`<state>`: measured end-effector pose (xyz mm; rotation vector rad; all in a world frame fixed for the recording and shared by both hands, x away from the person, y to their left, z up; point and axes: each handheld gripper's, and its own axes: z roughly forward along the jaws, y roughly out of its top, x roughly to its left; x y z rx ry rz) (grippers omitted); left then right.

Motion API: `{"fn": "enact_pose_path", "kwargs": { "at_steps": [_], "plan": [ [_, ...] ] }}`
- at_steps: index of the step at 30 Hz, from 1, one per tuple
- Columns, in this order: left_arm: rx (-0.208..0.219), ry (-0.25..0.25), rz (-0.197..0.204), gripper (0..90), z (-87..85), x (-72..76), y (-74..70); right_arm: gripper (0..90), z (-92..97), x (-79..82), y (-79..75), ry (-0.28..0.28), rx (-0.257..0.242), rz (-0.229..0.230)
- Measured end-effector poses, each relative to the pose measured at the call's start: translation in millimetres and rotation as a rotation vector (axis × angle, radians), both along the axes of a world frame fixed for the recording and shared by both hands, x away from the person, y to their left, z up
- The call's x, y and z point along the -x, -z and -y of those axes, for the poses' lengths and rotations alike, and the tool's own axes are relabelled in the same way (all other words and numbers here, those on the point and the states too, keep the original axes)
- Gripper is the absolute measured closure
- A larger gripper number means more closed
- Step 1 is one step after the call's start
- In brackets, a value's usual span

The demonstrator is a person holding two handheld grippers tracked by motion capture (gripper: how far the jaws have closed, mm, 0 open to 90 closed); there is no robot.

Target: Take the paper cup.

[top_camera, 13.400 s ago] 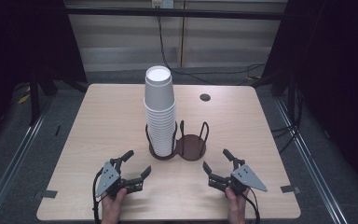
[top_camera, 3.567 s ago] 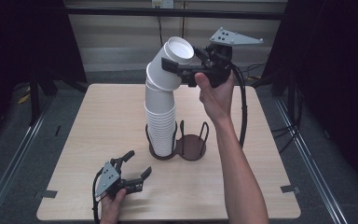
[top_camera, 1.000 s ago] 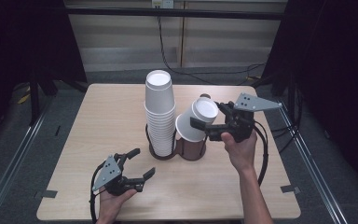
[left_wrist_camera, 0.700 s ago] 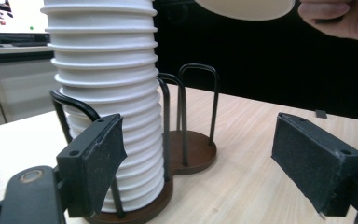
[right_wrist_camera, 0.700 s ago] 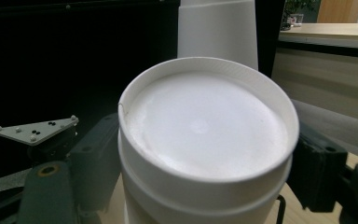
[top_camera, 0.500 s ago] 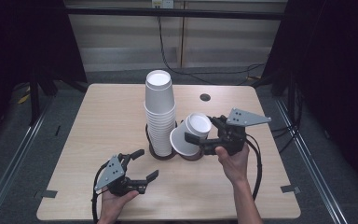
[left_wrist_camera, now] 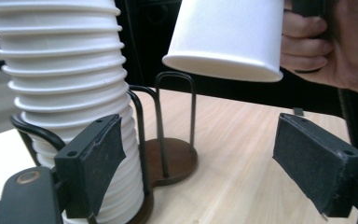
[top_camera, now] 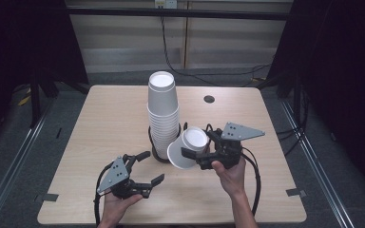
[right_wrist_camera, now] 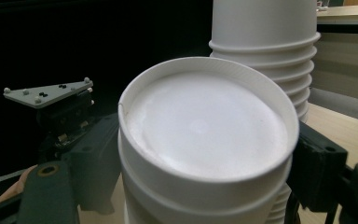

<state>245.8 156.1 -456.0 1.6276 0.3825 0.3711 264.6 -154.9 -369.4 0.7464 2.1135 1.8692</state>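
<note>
A tall stack of upturned white paper cups (top_camera: 162, 111) stands in one ring of a dark wire cup holder (left_wrist_camera: 170, 158) at the table's middle. My right gripper (top_camera: 198, 146) is shut on a single white cup (top_camera: 186, 148), mouth down and tilted. It hangs just right of the stack, above the holder's free ring. In the right gripper view the cup's base (right_wrist_camera: 205, 130) faces the camera between both jaws. My left gripper (top_camera: 152, 166) stands open near the front edge, pointing at the holder. Its pads (left_wrist_camera: 95, 158) have nothing between them.
The wooden table (top_camera: 104, 118) has a small dark round hole (top_camera: 209, 99) at the back right. Black cables run from both grippers toward the front edge. Dark floor and metal rails surround the table.
The right gripper brought the cup down from the stack's top to low beside the stack and nearer the front. The left gripper shifted slightly right, toward the holder.
</note>
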Motion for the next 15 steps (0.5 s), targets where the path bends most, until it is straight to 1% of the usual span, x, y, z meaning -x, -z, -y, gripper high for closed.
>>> {"fn": "enact_pose_path", "kwargs": {
  "at_steps": [1,2,4,9,11,12,13,15],
  "plan": [
    [0.004,0.002,-0.003,15.9,0.3,0.1,-0.3,22.0,-1.1,0.5,2.4,-0.002,-0.001,-0.004],
    [-0.001,0.000,0.004,15.9,0.0,-0.1,-0.8,22.0,-2.3,0.9,4.8,-0.007,0.002,-0.008],
    [0.009,0.004,0.003,15.8,1.5,0.2,-1.4,22.0,-5.1,2.0,9.7,-0.013,0.004,-0.014],
    [0.001,0.024,0.019,15.7,2.8,0.9,-4.4,22.0,-10.1,3.6,18.8,-0.024,0.000,-0.027],
    [0.006,0.033,0.017,15.6,4.5,1.1,-4.7,22.0,-12.0,4.1,21.7,-0.030,0.005,-0.029],
    [-0.011,0.041,0.017,15.6,4.3,0.9,-5.1,22.1,-13.0,4.4,23.5,-0.031,0.008,-0.030],
    [-0.006,0.047,0.016,15.6,5.7,1.0,-4.6,22.0,-13.9,4.6,24.8,-0.036,0.009,-0.035],
    [-0.020,0.056,0.021,15.7,6.5,0.7,-4.5,22.1,-15.7,5.4,26.6,-0.043,0.010,-0.038]
  ]
}}
